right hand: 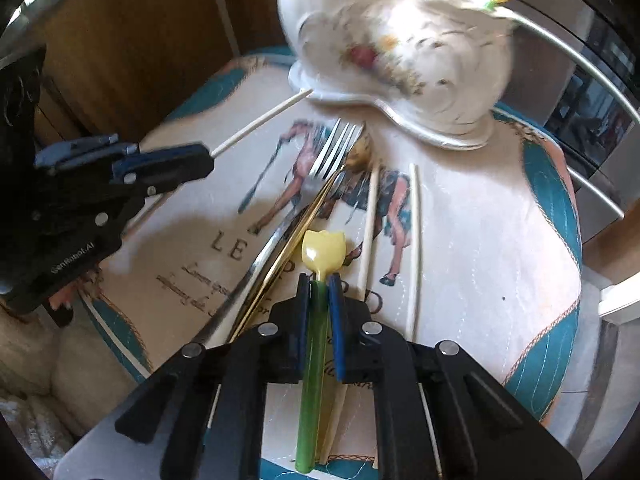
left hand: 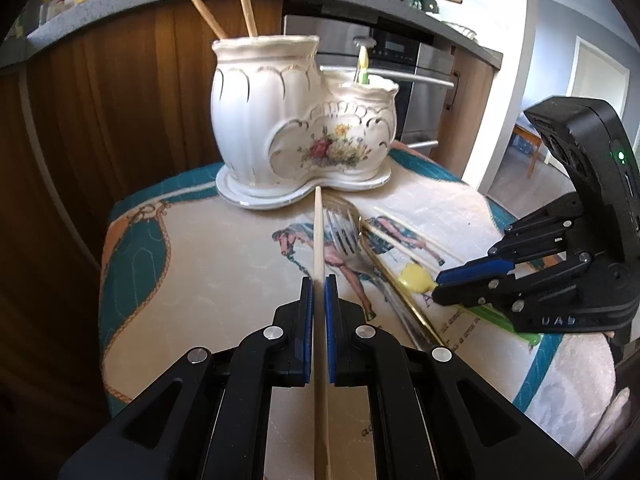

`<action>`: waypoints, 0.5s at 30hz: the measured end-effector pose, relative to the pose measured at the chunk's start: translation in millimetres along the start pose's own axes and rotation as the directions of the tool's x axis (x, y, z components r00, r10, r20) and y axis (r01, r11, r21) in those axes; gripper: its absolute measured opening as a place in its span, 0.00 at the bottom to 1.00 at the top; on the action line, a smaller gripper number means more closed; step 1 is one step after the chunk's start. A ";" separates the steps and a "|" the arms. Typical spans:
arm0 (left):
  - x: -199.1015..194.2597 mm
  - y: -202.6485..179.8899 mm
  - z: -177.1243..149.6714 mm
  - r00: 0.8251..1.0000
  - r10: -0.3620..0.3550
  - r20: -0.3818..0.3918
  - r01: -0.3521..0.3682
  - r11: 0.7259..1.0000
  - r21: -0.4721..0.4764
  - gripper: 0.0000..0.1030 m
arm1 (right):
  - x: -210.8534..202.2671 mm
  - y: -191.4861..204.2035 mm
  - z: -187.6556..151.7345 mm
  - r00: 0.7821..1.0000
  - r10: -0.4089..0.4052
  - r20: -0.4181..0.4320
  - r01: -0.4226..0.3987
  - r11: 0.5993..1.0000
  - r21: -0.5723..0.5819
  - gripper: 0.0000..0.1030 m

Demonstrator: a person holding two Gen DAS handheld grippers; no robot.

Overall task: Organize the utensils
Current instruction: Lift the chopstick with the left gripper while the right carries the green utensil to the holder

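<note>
My left gripper is shut on a pale wooden chopstick whose tip points at the base of the white boot-shaped ceramic holder. Two chopsticks stand in the holder's tall part, and a yellow-and-green tulip utensil stands in its low part. My right gripper is shut on the green handle of a tulip-shaped utensil, its yellow head just past the pads. On the cloth lie a silver fork, a gold utensil and two more chopsticks.
The printed cushion with teal borders carries everything; its edges drop off at left and right. A wooden counter front and an oven stand behind the holder. The right gripper shows at the right in the left wrist view.
</note>
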State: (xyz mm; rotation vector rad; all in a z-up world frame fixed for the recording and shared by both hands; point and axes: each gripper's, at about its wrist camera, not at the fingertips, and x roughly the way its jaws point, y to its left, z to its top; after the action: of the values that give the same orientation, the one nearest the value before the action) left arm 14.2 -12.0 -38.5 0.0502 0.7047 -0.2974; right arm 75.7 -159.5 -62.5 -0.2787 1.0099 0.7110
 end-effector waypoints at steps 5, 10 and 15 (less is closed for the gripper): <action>-24.1 1.1 10.8 0.993 -0.032 0.113 0.035 0.999 -0.020 0.06 | -40.6 -19.4 -9.2 0.970 0.039 0.239 -0.056 0.997 0.061 0.09; -39.3 7.1 39.5 0.969 -0.055 0.241 0.070 0.996 -0.051 0.06 | -76.4 -35.8 -1.3 0.871 0.030 0.491 -0.086 0.992 0.090 0.09; -34.4 10.2 76.6 0.948 -0.043 0.316 0.057 0.998 -0.035 0.06 | -101.3 -52.9 21.1 0.762 0.018 0.647 -0.123 0.986 0.117 0.09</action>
State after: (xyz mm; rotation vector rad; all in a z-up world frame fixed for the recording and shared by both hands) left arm 40.6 -4.7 41.5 -0.0567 0.3944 -0.3300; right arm 91.0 -229.7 28.8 0.1467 0.4023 0.7209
